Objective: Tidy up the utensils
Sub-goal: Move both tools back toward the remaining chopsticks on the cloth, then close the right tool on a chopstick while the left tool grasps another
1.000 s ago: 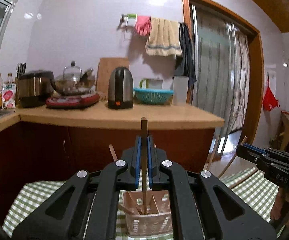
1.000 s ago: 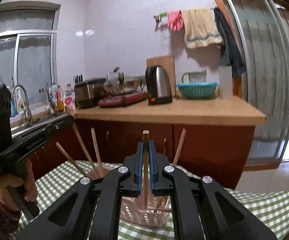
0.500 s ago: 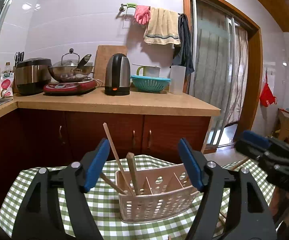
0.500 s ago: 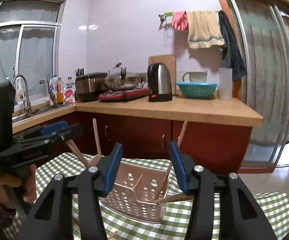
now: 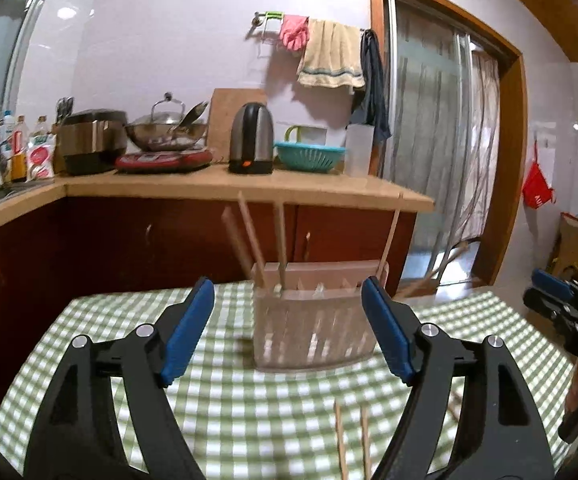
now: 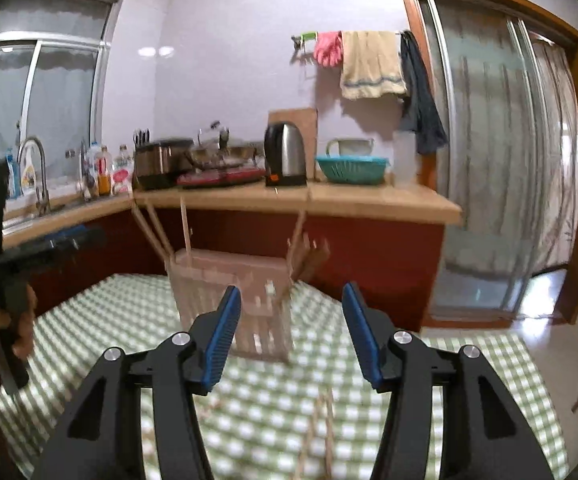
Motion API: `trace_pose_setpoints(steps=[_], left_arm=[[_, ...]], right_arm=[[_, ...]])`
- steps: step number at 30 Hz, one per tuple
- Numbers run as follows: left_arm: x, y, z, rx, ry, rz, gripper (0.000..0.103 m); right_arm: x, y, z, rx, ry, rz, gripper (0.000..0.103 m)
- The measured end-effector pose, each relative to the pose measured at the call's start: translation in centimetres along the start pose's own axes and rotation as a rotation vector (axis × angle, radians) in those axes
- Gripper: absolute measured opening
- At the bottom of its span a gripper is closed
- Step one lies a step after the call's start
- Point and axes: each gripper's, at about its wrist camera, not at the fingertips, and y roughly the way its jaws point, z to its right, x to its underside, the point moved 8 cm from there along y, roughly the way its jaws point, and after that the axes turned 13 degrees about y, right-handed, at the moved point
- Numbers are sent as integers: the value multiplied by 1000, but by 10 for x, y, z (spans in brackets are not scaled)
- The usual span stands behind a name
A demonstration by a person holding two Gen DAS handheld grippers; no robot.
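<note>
Utensil holder (image 5: 313,332): pale perforated plastic, slightly translucent. Chopsticks (image 5: 251,236): bare, matt wood. Tablecloth (image 5: 249,408): green-and-white checked woven cloth, matt. Left gripper (image 5: 289,330) and right gripper (image 6: 291,338): matt black plastic arms, blue ribbed pads, bright metal screws. Kettle (image 5: 251,143): brushed metal body, black plastic trim. Wok (image 5: 165,130): polished metal. Countertop (image 5: 249,190): smooth, tan. Towel (image 5: 331,56): terry cloth.

Having let go of 1 chopstick each, left gripper (image 5: 288,330) and right gripper (image 6: 292,334) now gaping empty; holder (image 5: 313,320) sitting higher in frame, centre; 2 chopsticks (image 5: 353,440) appearing bottom centre.
</note>
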Motion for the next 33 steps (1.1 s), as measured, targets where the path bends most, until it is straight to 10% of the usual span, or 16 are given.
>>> trace_pose_setpoints(steps=[12, 33], left_arm=[[103, -34, 16, -33, -17, -161, 74], [167, -53, 49, 35, -46, -284, 74]], right_arm=[[134, -26, 41, 106, 53, -197, 40], [174, -29, 62, 148, 95, -272, 7]])
